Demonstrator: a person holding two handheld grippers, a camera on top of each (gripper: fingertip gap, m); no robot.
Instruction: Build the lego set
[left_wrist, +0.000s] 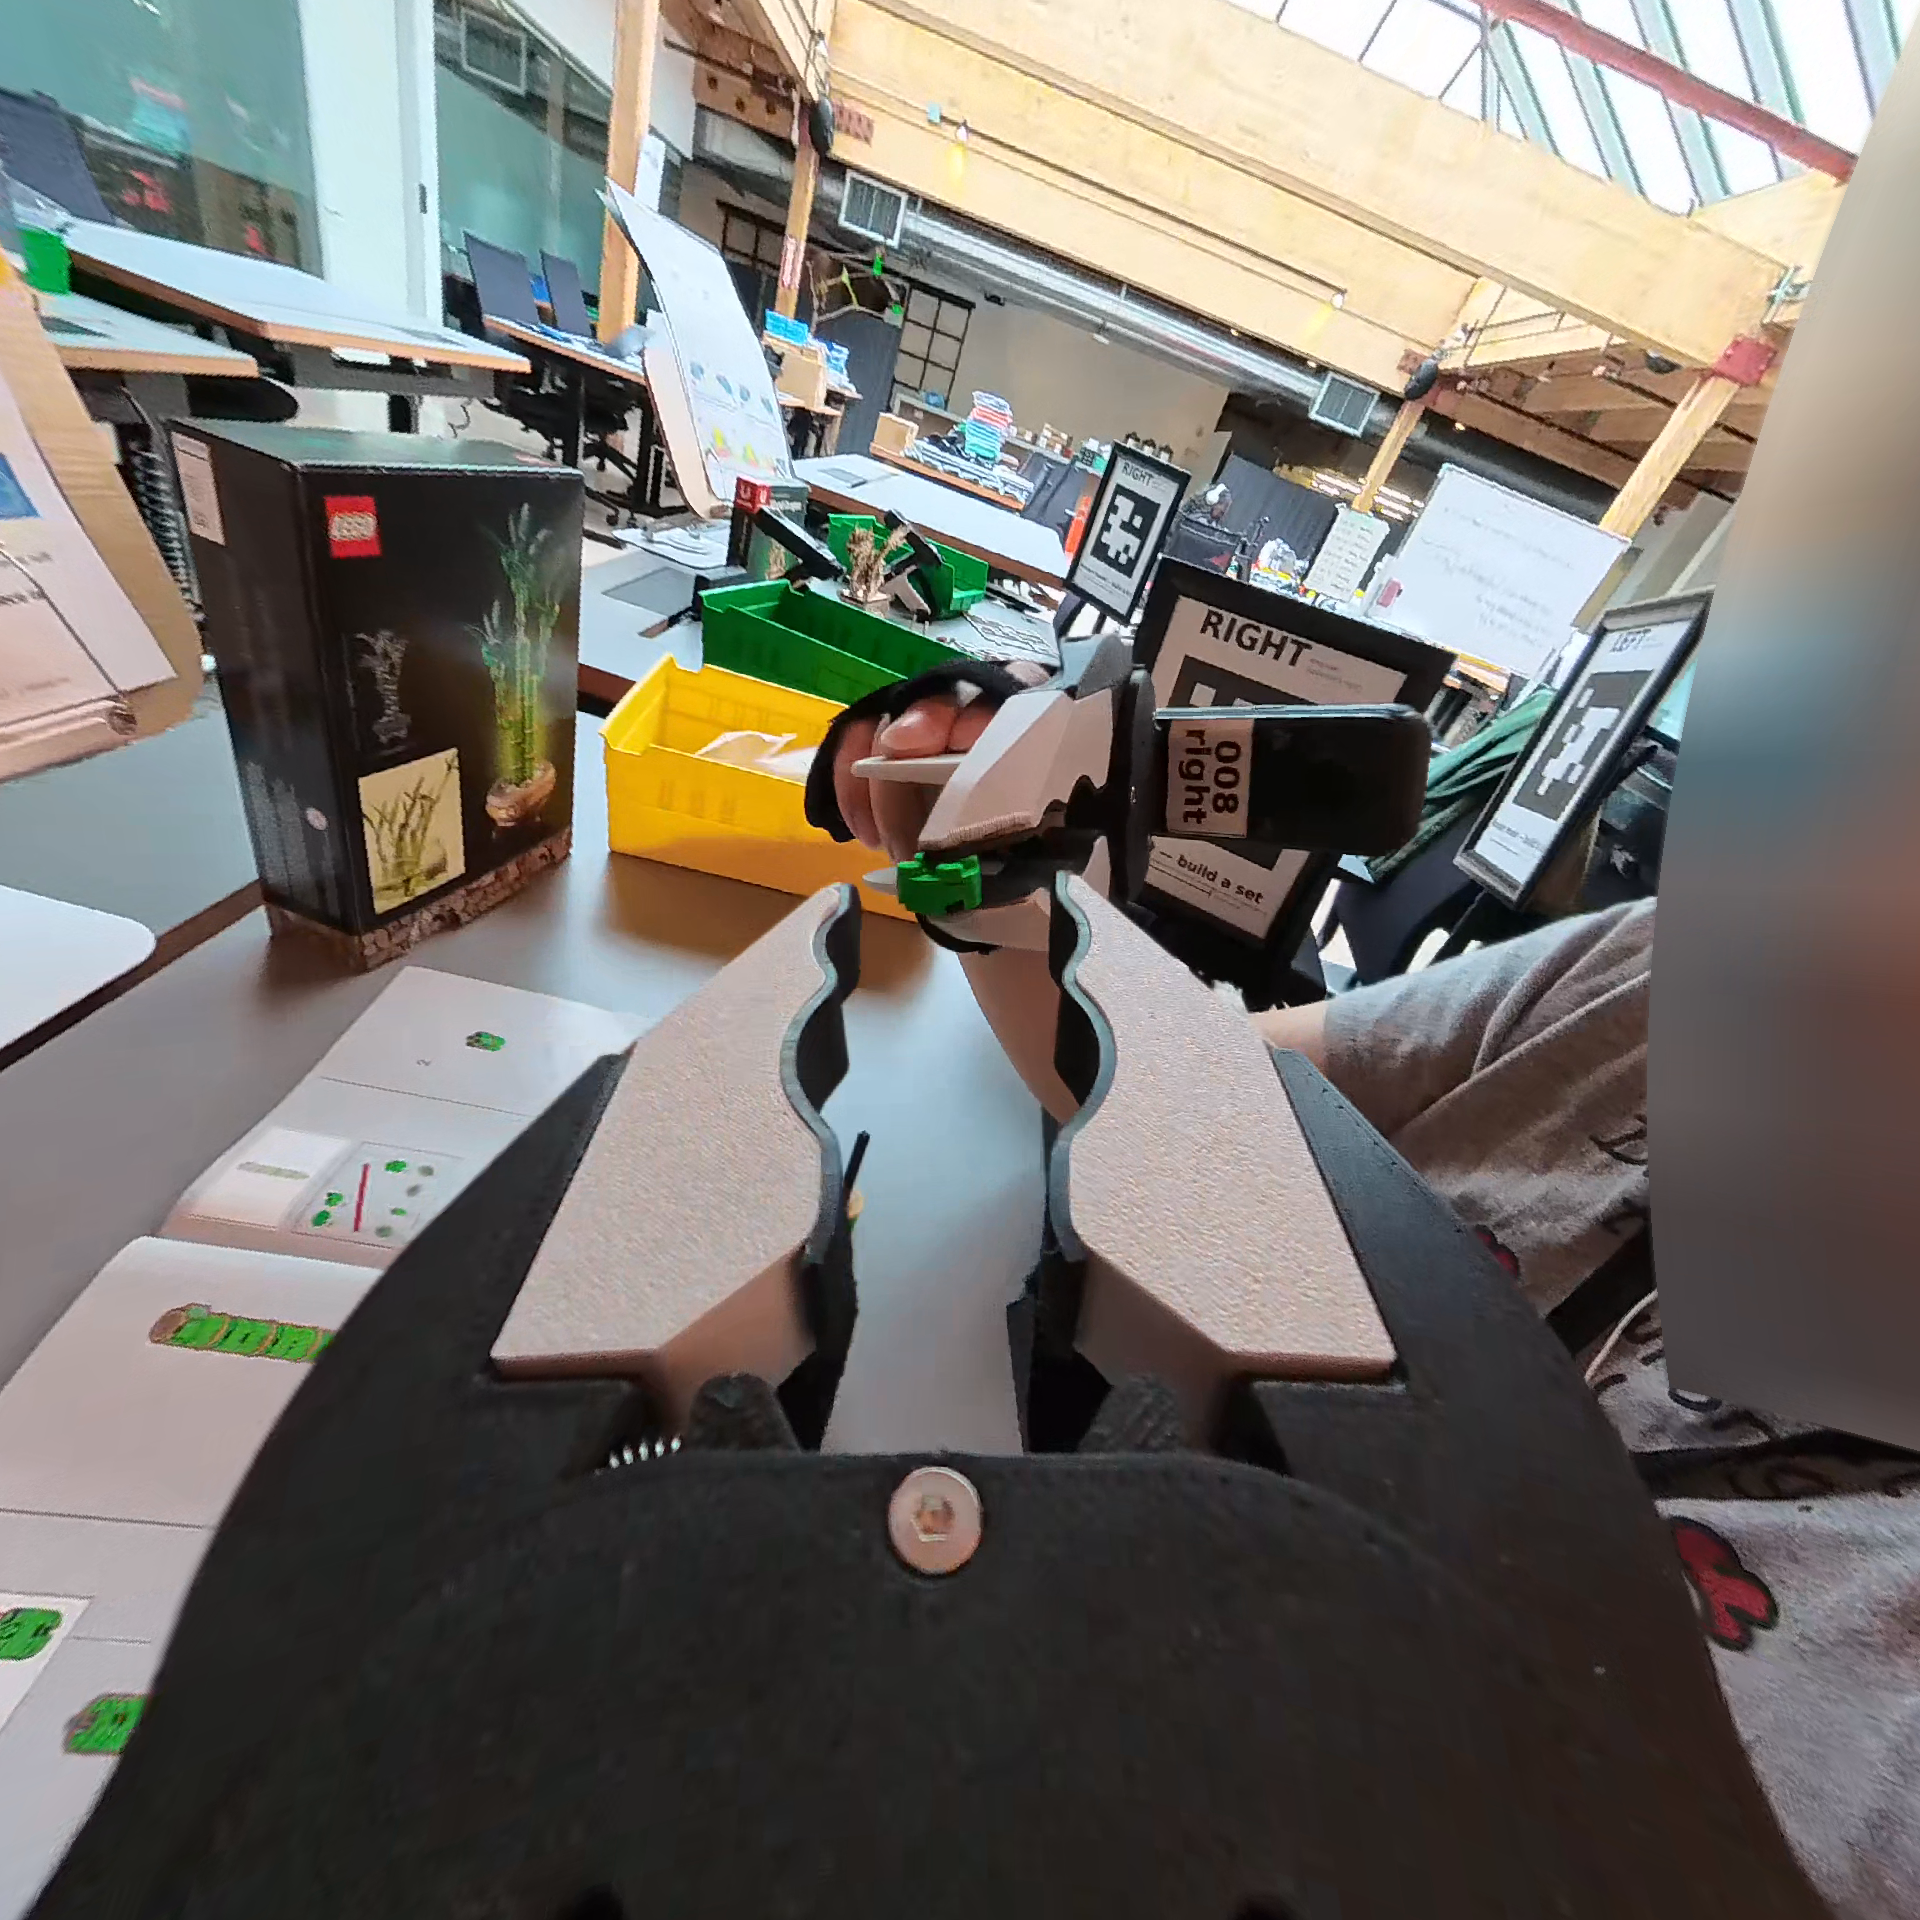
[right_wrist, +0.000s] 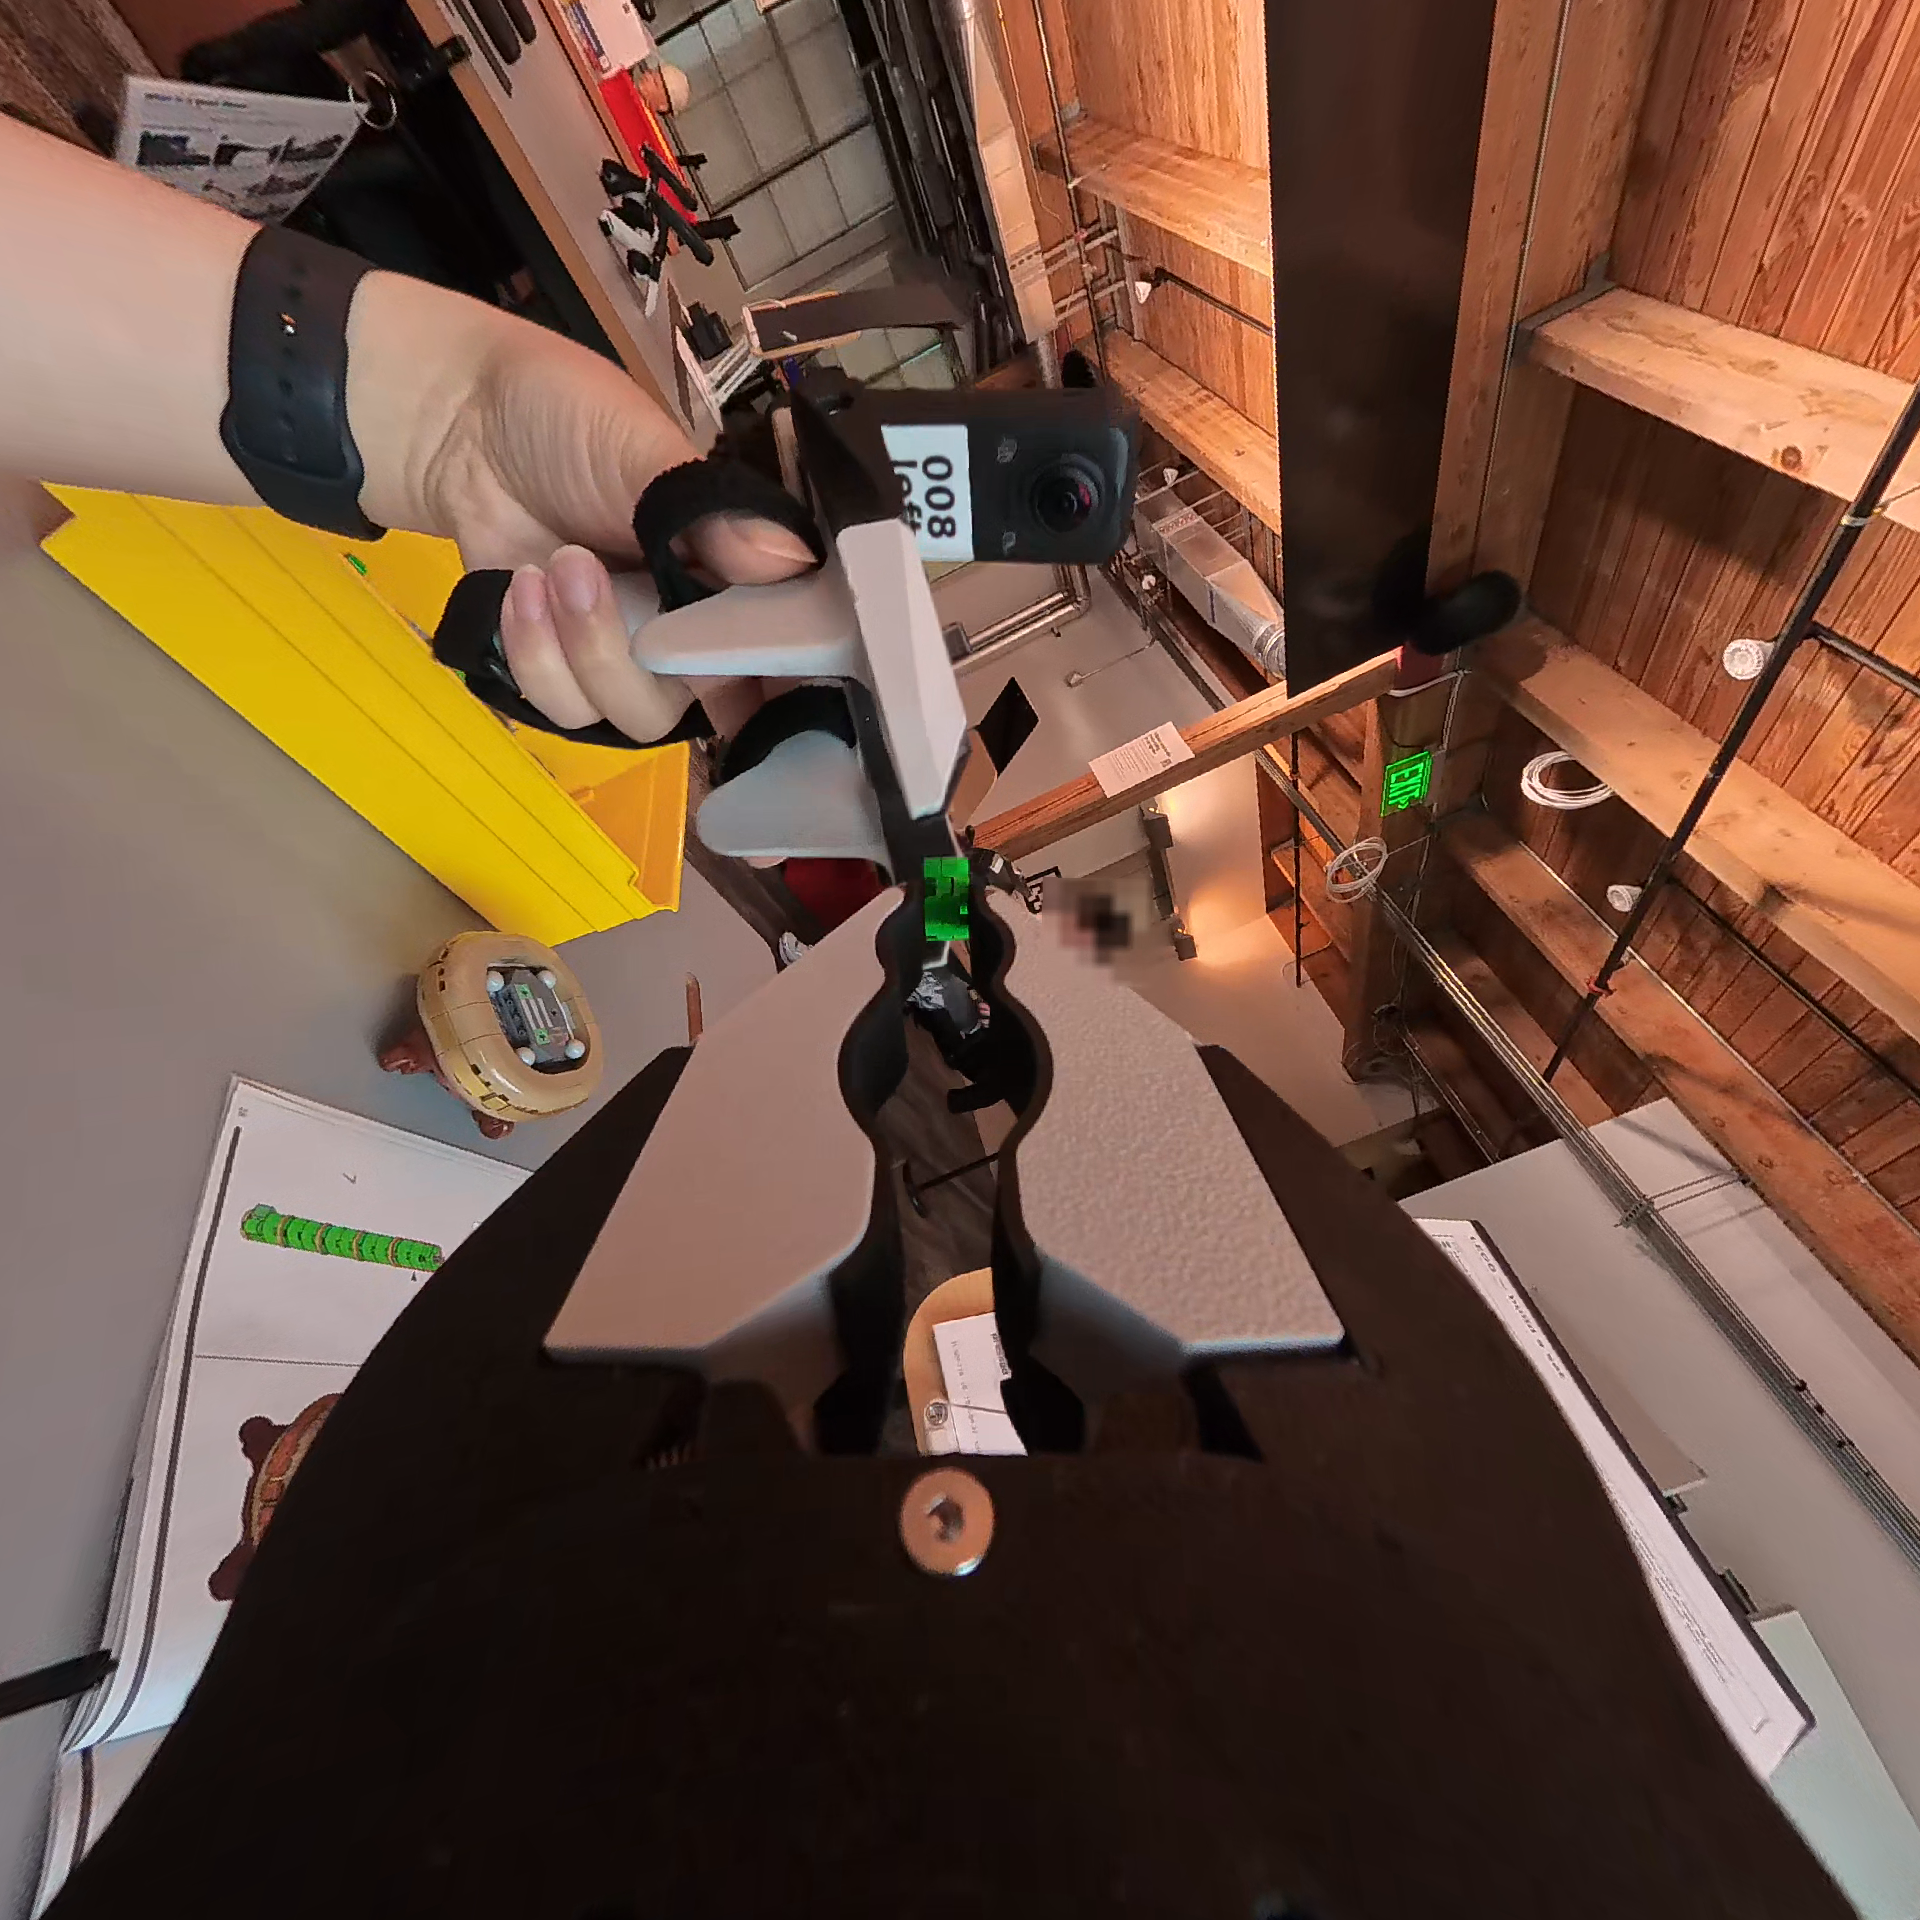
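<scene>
1. Dark tabletop is lying below while you are working in mid-air.
2. Your right gripper is pinching the green lego piece at its fingertips, jaws nearly together.
3. Your left gripper, jaws partly open and empty, is facing that piece just ahead; it looks nearest to receive it.
4. Behind, the yellow bin is sitting.

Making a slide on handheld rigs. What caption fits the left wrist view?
Right gripper holds a green lego piece before the open left gripper, above the instruction booklet.
</scene>
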